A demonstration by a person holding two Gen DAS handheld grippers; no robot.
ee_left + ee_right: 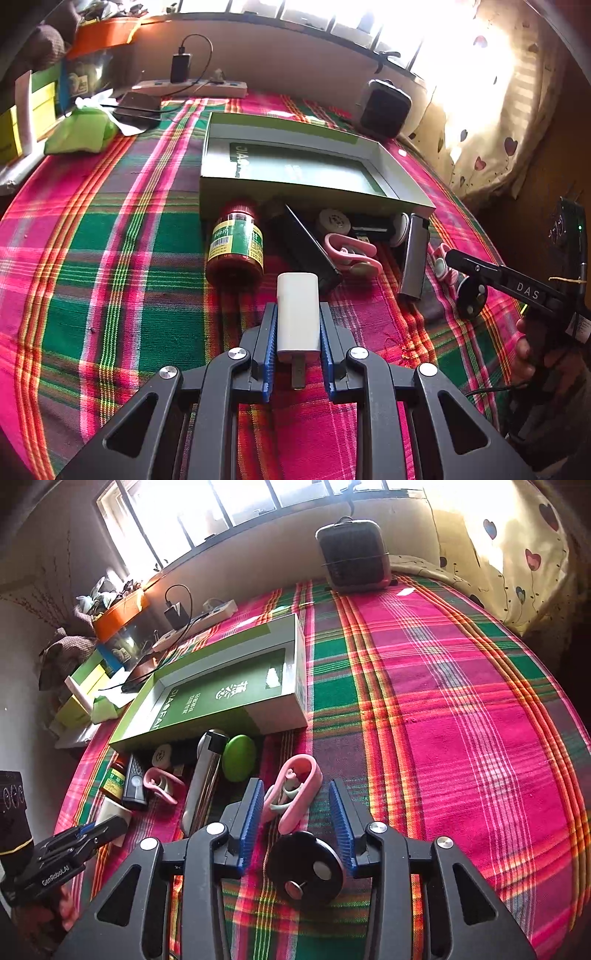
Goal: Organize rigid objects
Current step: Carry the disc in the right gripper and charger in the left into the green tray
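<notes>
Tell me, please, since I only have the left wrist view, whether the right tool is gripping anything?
Observer: No. The right tool is open, and a pink clip lies on the cloth between its fingers, not clamped.
Operator: Thank you. My left tool is holding the white charger. Is anything near the box hidden from me?
Observer: Yes. A green oval case lies in front of the box, right beside the silver lighter.
</notes>
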